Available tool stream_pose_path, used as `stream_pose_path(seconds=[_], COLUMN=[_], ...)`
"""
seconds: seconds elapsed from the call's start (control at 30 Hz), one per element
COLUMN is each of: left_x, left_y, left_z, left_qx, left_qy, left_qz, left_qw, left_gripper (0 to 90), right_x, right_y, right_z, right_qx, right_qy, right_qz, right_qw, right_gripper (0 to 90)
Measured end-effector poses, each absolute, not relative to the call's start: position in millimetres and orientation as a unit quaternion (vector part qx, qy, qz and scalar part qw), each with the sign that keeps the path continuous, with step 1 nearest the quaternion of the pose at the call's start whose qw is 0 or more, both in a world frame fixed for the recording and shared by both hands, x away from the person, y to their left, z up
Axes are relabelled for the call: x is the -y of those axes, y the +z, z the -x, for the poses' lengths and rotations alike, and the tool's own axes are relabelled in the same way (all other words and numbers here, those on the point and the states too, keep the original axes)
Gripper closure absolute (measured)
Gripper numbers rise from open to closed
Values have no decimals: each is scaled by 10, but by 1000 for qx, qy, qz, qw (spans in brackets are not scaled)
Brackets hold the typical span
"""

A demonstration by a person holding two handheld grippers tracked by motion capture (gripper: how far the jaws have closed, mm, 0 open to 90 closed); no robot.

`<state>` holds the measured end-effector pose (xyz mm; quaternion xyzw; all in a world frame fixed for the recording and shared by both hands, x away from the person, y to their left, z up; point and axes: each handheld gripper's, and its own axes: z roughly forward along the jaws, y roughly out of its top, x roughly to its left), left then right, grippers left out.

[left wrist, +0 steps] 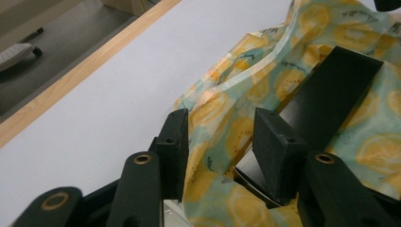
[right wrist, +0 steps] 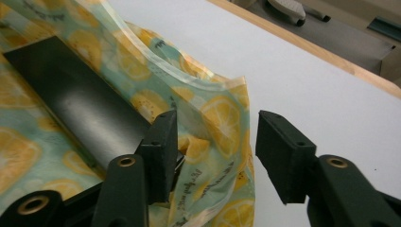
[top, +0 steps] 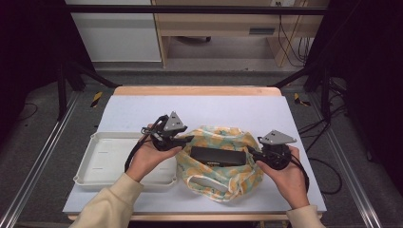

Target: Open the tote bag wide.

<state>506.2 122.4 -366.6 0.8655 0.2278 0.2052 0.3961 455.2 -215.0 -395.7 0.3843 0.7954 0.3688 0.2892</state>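
Note:
A lemon-print bag (top: 219,135) lies slumped in the middle of the table with a long black box (top: 217,156) resting inside its mouth. My left gripper (top: 190,138) is at the bag's left rim. In the left gripper view its jaws stand apart with loose bag fabric (left wrist: 213,123) between them and the black box (left wrist: 338,90) just beyond the right jaw. My right gripper (top: 251,152) is at the bag's right rim. Its jaws are also apart, with the bag's edge (right wrist: 222,118) between them, close to the left jaw and beside the box (right wrist: 80,104). Neither pair of pads presses on the fabric.
A white shallow tray (top: 114,156) sits at the left front of the white table mat (top: 214,107), under my left forearm. The table's wooden edge (top: 195,90) runs along the far side. Dark frame posts stand beyond both far corners.

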Motion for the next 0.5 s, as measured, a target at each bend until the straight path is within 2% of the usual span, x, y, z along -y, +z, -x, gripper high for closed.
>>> stream_pose_path(seconds=[0.2, 0.5], left_x=[-1187, -1066], left_y=[-3629, -3714], left_z=[-4972, -4881], left_qx=[-221, -208], left_qy=[193, 179], left_qz=[-869, -879], left_qw=[398, 390], left_gripper=[665, 720], right_x=[2089, 2013], right_y=[-3923, -3989], right_z=[-4438, -4405], right_qx=[-797, -803], right_qy=[377, 381], right_qz=[-374, -367], right_qw=[288, 274], right_gripper=[563, 655])
